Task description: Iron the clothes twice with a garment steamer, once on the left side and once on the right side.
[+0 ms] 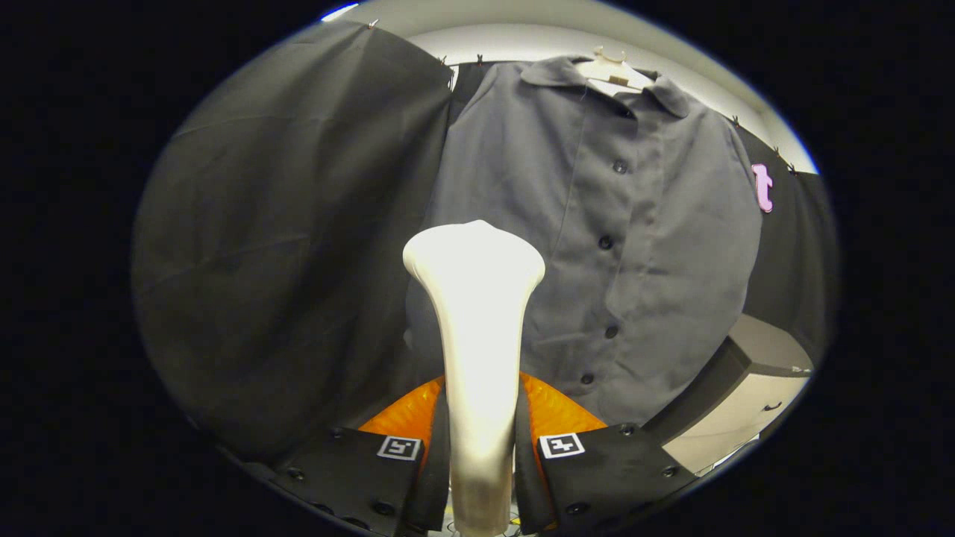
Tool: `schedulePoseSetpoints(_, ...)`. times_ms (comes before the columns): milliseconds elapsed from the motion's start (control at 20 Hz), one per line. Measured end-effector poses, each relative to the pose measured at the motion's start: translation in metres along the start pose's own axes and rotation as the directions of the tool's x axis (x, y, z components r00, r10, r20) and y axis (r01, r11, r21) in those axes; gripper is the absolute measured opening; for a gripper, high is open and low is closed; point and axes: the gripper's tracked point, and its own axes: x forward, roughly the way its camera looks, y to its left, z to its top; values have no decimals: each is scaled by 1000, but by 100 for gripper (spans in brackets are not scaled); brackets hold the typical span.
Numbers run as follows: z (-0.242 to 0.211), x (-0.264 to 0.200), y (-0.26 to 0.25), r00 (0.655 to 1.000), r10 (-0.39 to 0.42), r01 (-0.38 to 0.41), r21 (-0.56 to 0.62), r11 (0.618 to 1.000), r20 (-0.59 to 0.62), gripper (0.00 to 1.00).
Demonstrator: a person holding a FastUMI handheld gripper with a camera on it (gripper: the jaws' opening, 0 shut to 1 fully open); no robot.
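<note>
The gripper [481,447] is clamped on the white steamer [476,313], its head up against the grey shirt's [597,224] lower side. The shirt hangs on a hanger [612,68]; a cabinet [753,388] stands alongside.

White steamer [477,335] upright, grey buttoned shirt [597,246] hanging beyond

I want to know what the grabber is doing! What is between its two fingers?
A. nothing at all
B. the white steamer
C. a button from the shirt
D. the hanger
B: the gripper has both fingers pressed on the handle of the white garment steamer, whose head points up at the grey shirt that hangs on a hanger beyond the fingers.
</note>
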Motion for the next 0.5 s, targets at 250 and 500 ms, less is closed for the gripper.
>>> schedulePoseSetpoints(250,57,-57,-35,995,6,-8,23,1000,103,44)
schedulePoseSetpoints(500,93,-115,-76,983,4,-12,44,999,184,44)
